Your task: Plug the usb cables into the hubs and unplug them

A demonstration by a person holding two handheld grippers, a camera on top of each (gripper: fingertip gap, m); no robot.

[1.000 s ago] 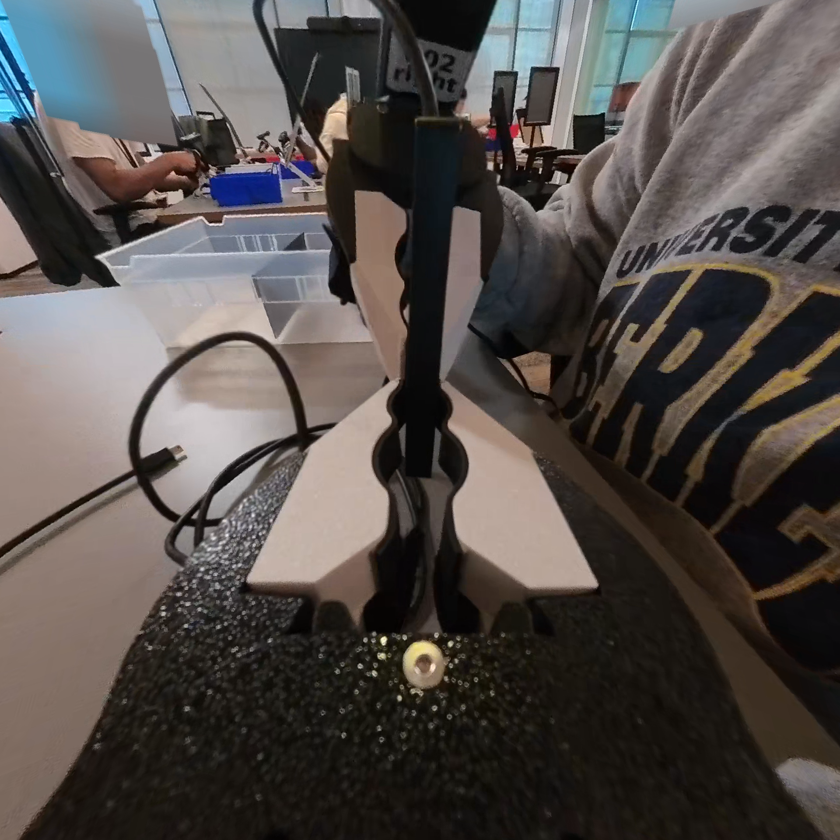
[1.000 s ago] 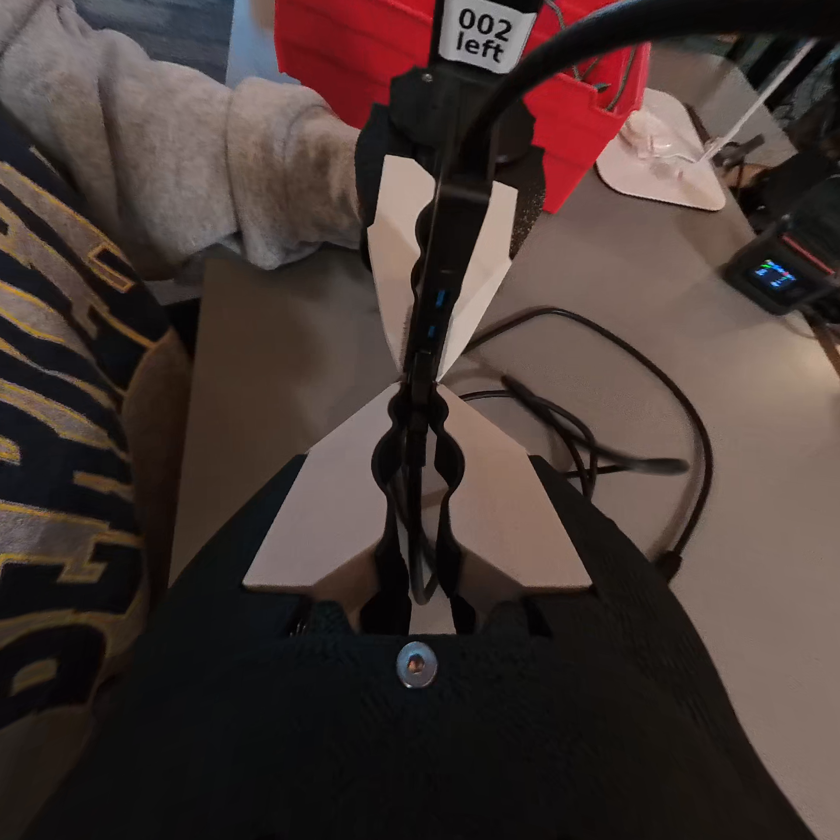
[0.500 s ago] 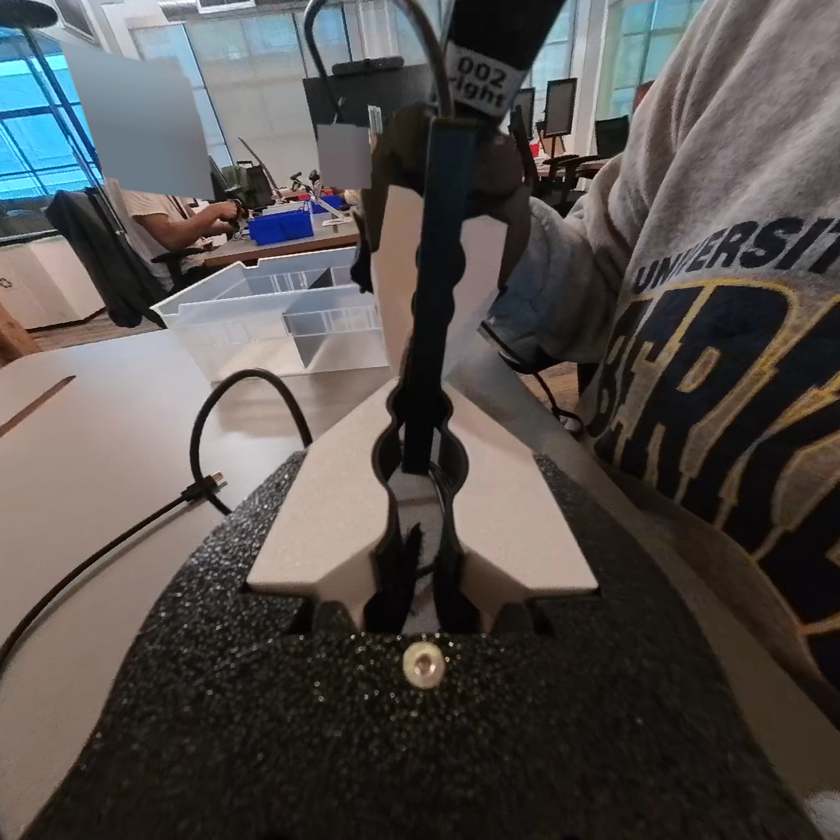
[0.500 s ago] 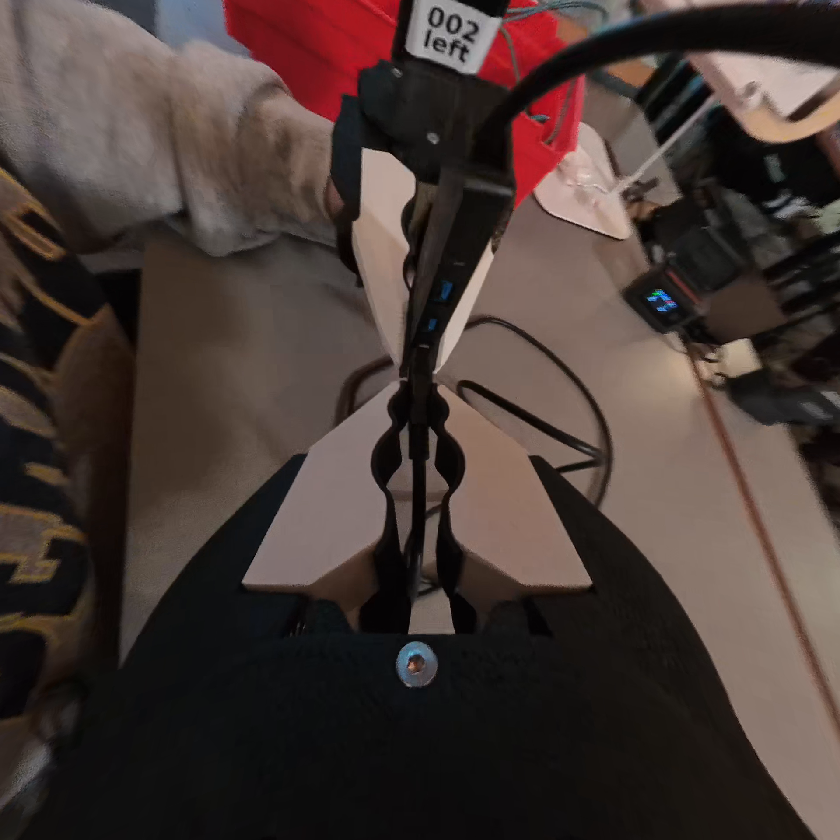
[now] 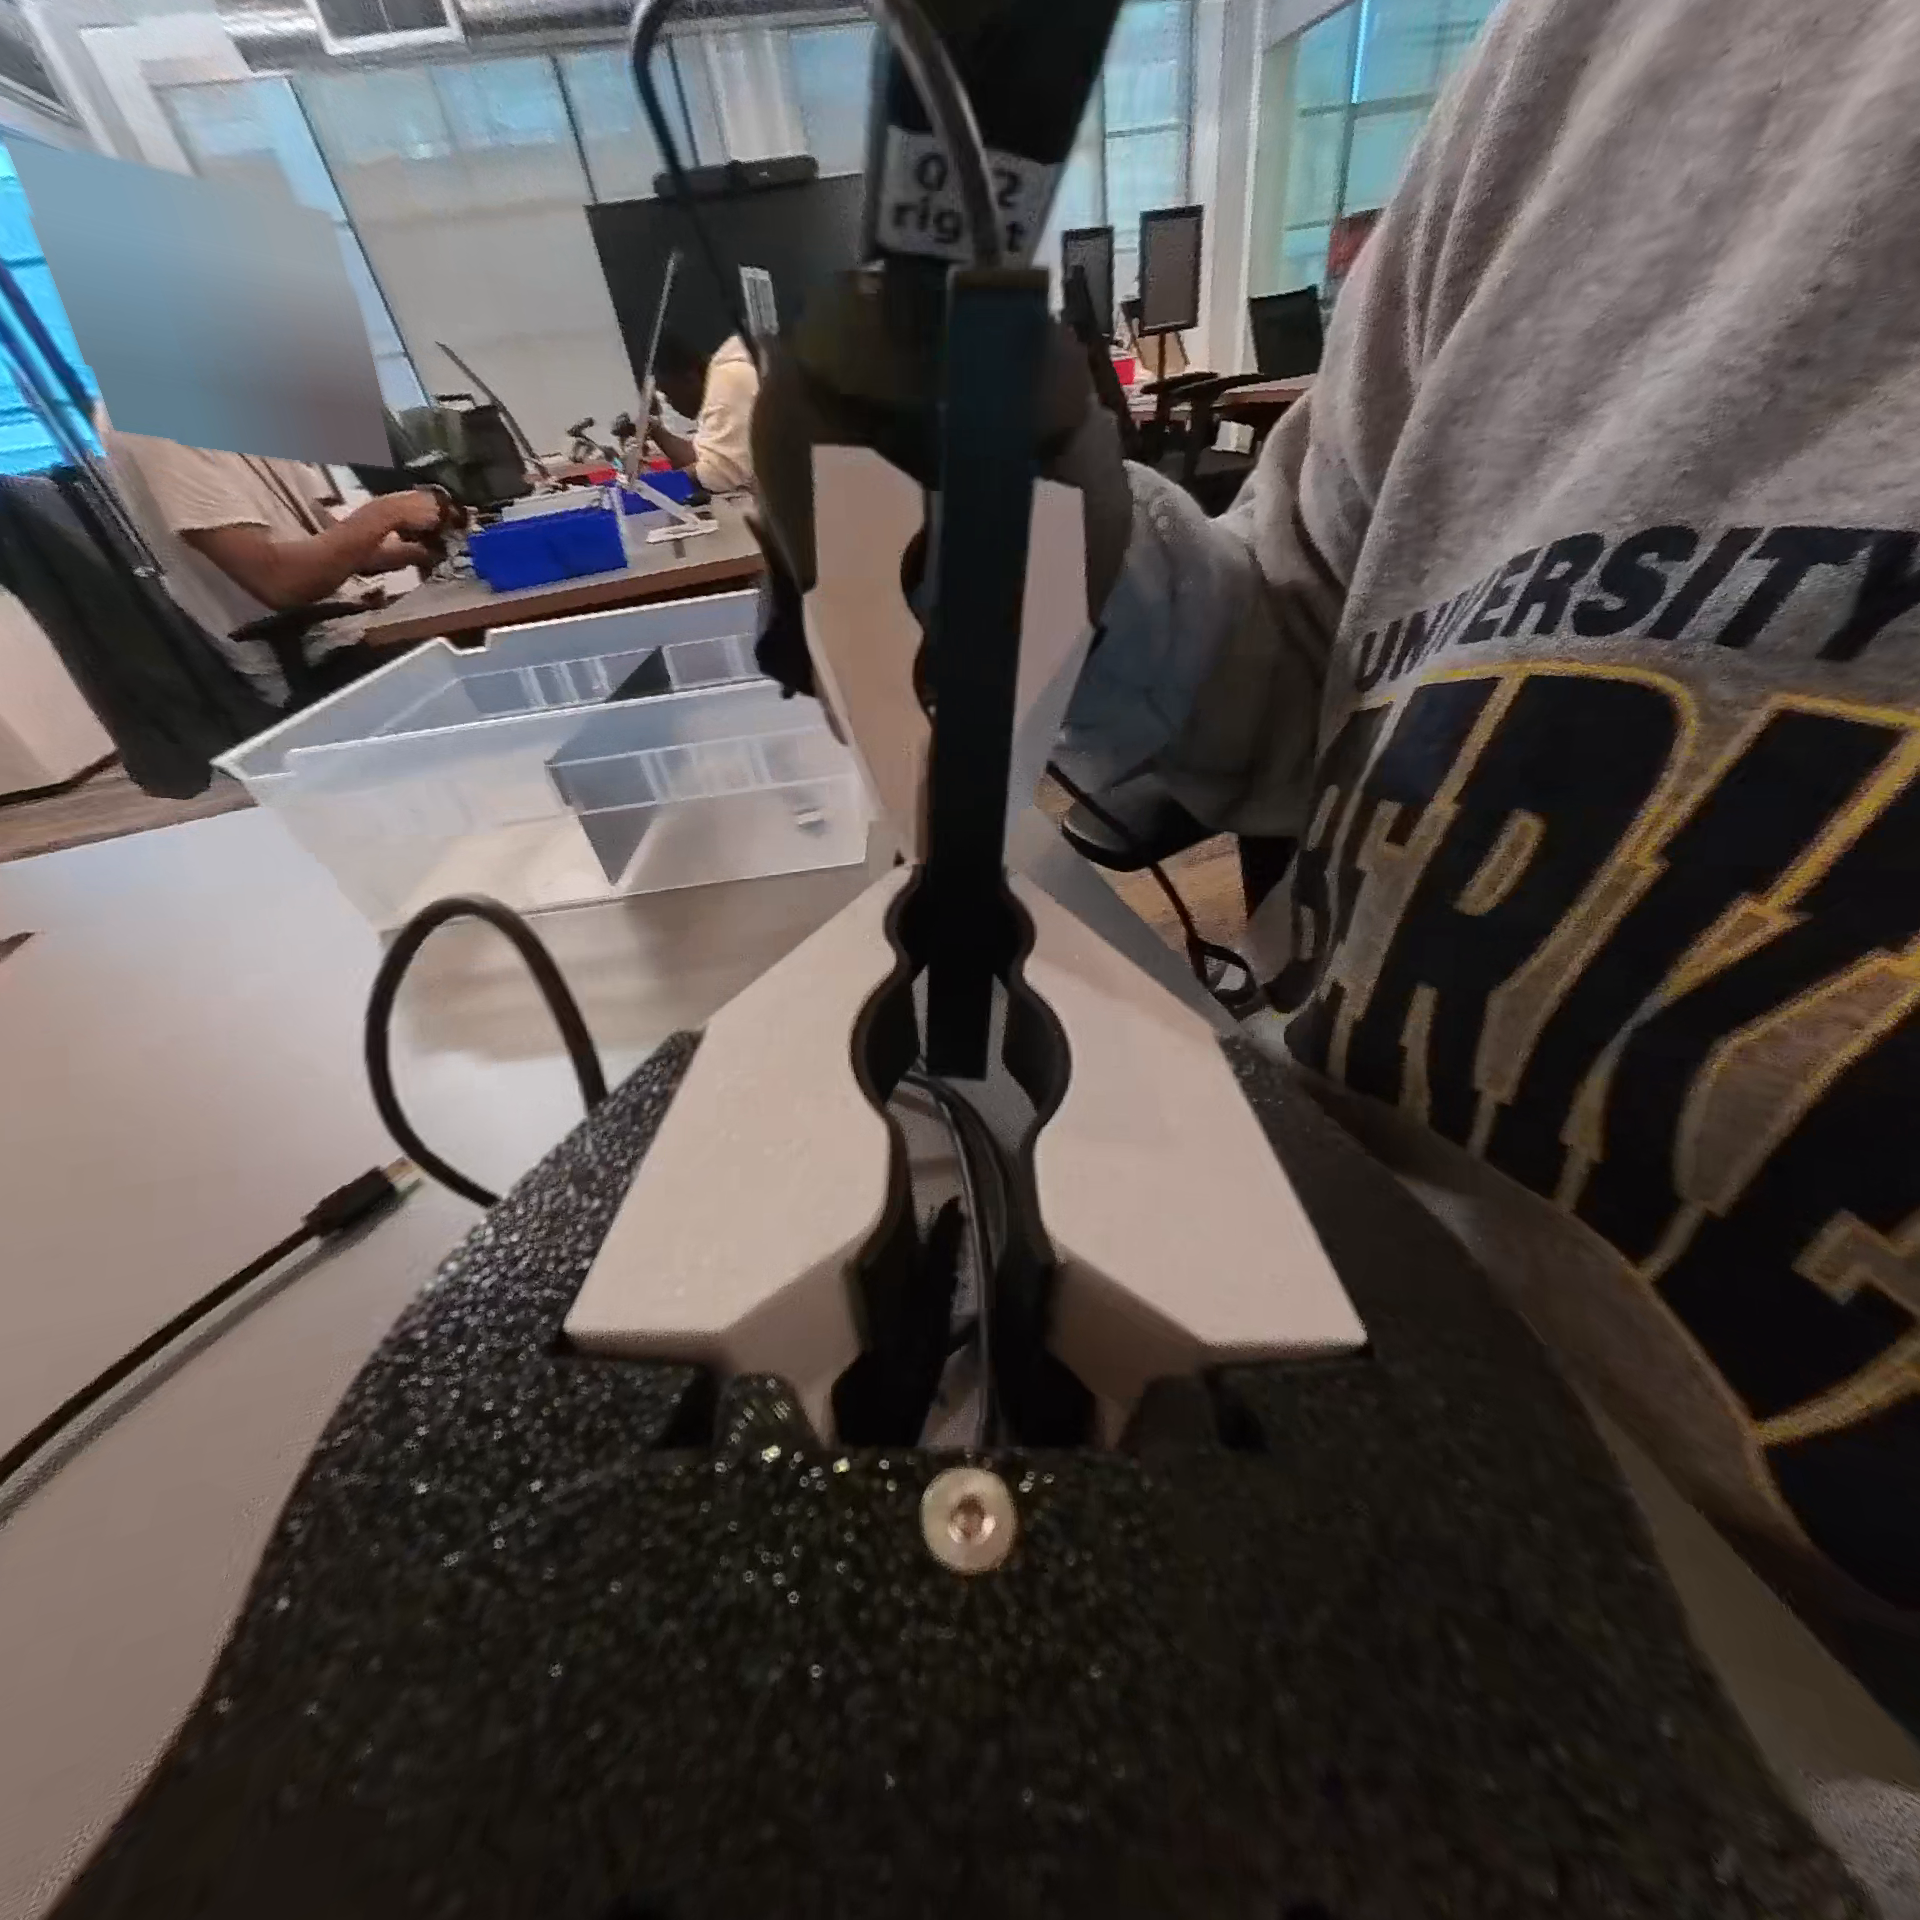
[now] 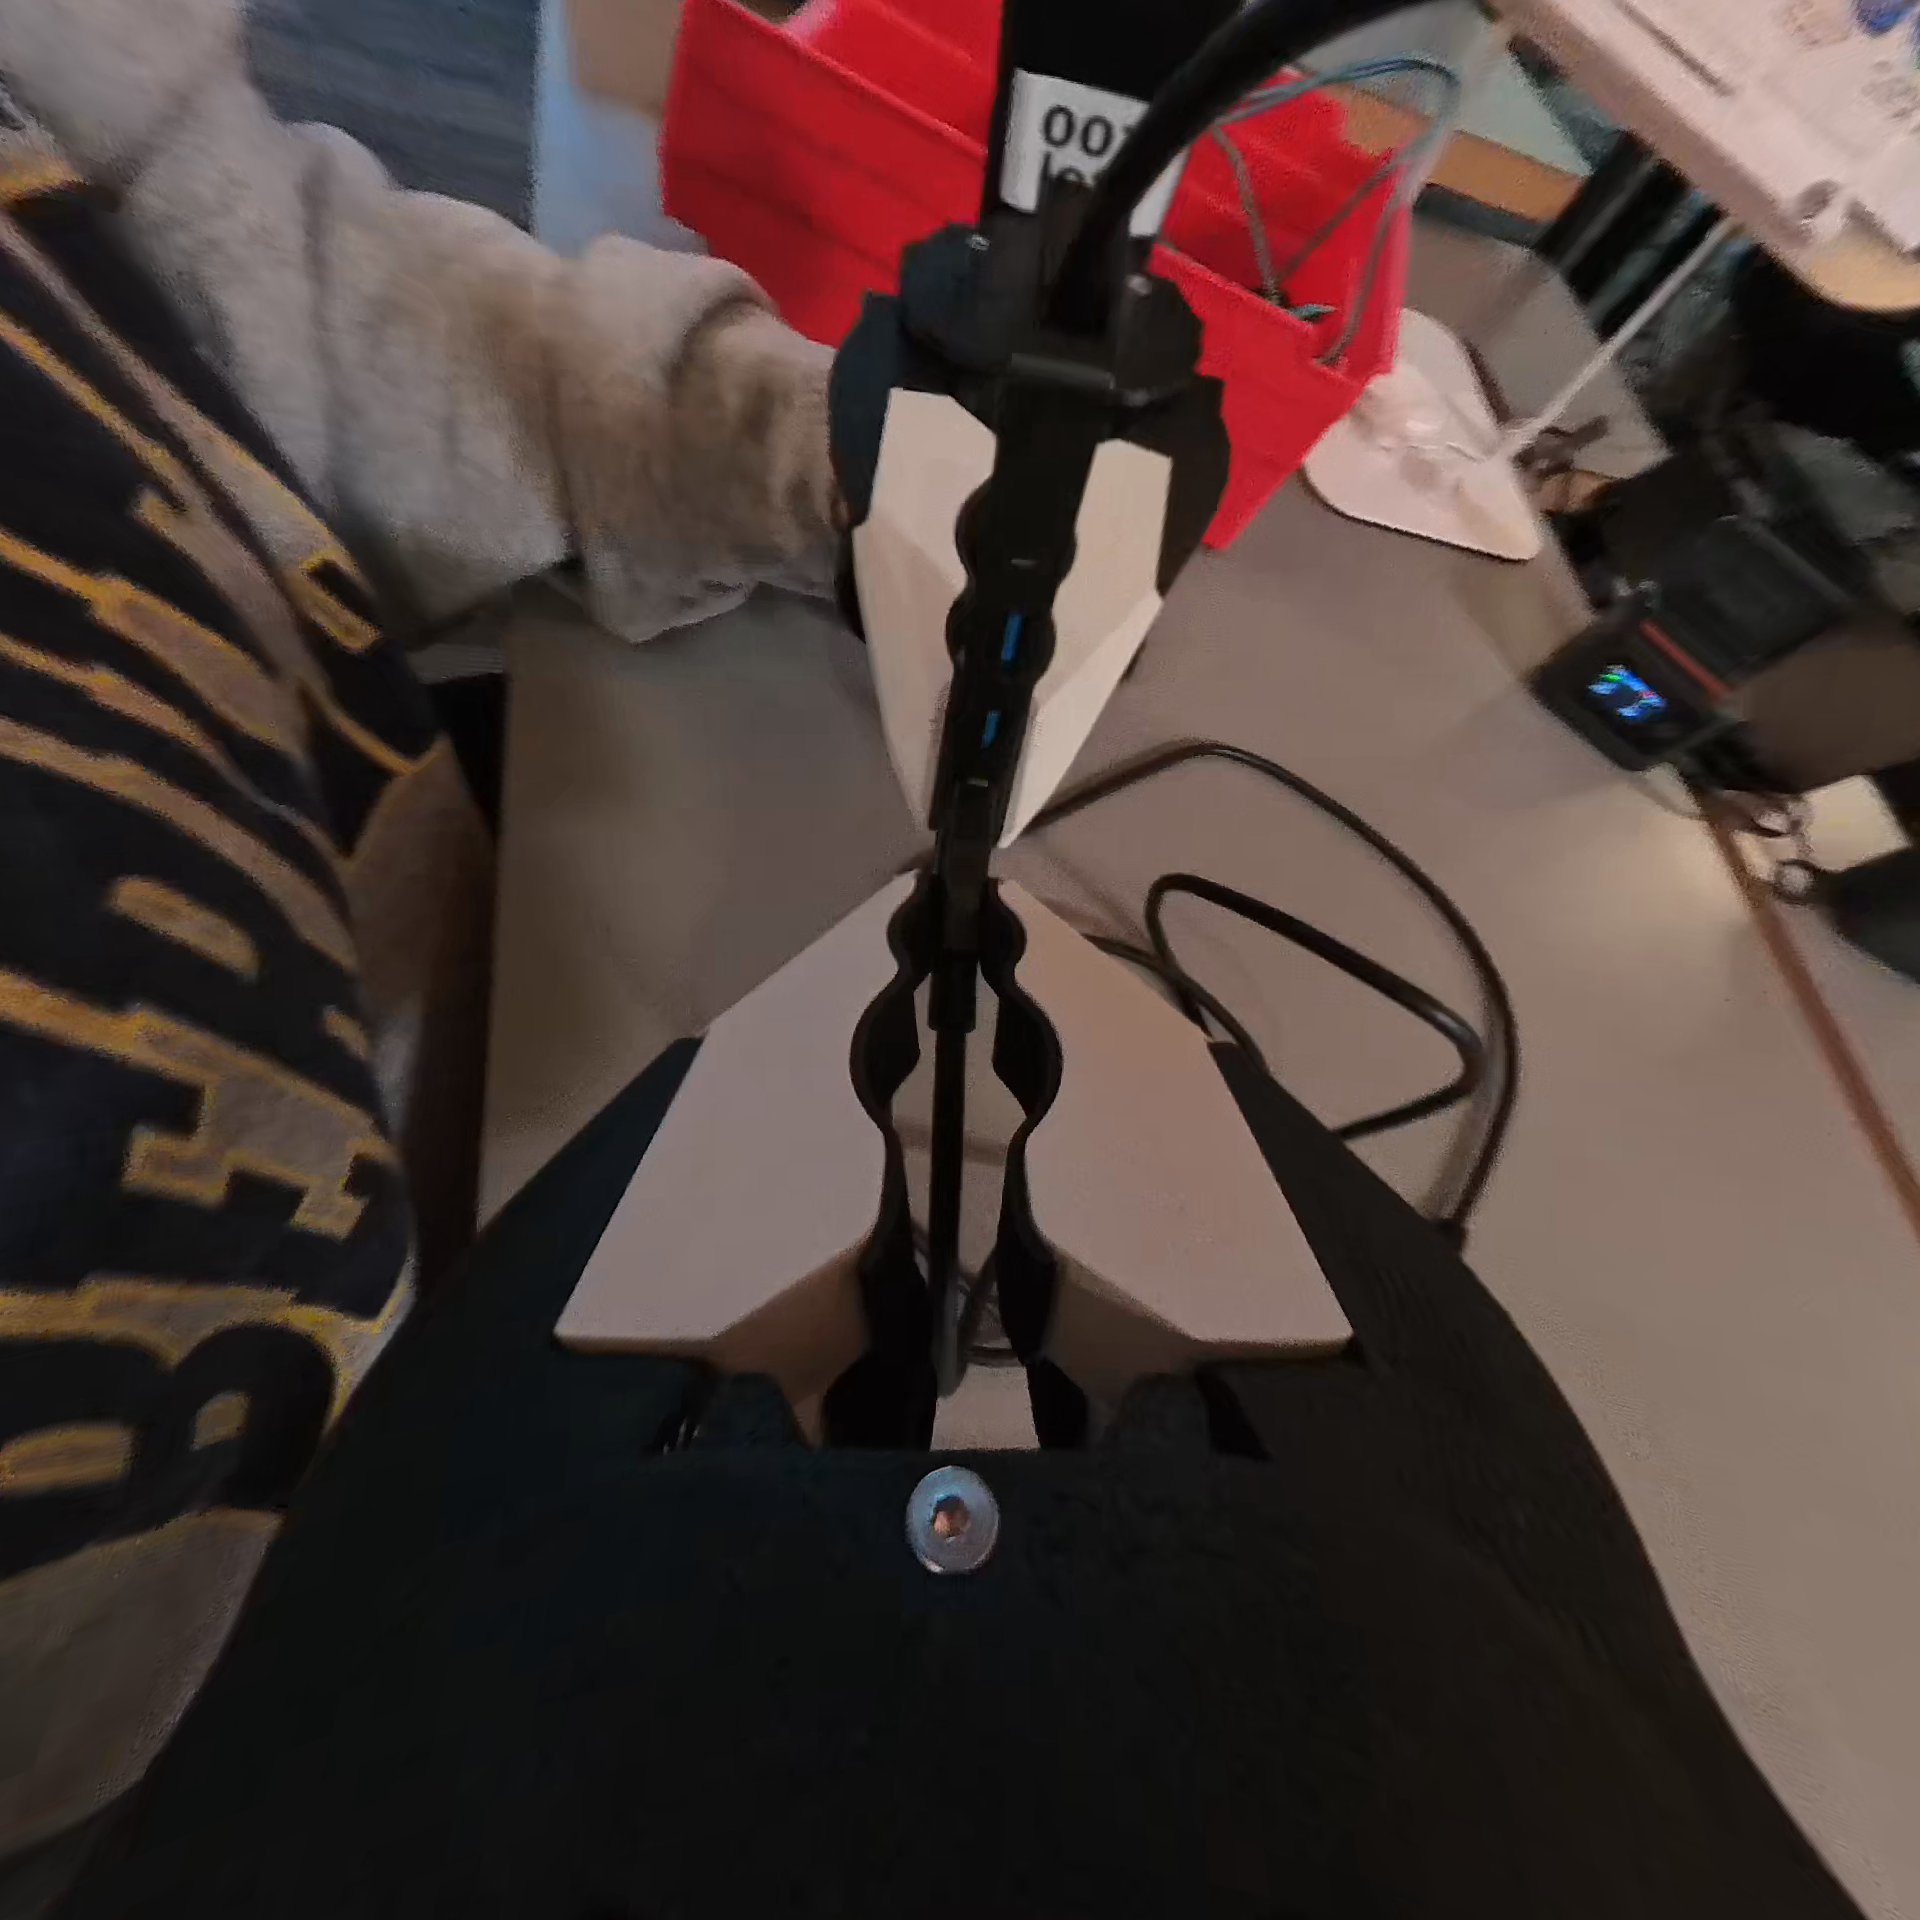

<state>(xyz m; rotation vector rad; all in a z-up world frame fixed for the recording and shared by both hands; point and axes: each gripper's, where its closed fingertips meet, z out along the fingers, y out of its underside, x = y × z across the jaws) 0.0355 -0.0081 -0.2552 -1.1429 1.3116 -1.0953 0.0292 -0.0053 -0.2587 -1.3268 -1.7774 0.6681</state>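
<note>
One USB cable [image 6: 951,1122] sits seated in hub [image 6: 997,644]: your left tongs [image 5: 961,997] clamp hub, right tongs [image 6: 956,914] clamp plug. Unplugging remains; second plug [image 5: 358,1203] lies loose on desk [image 5: 187,1039].

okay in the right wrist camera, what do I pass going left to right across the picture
Grey sweatshirt sleeve → red bin → black USB hub clamped upright at the centre → looped black cable on the table → small black device with a lit screen.

Grey sweatshirt [image 5: 1621,436] with navy-and-gold lettering; each gripper [image 5: 961,925] shows white wedge fingers [image 6: 748,1153], a black textured body and a silver screw [image 6: 951,1519].
</note>
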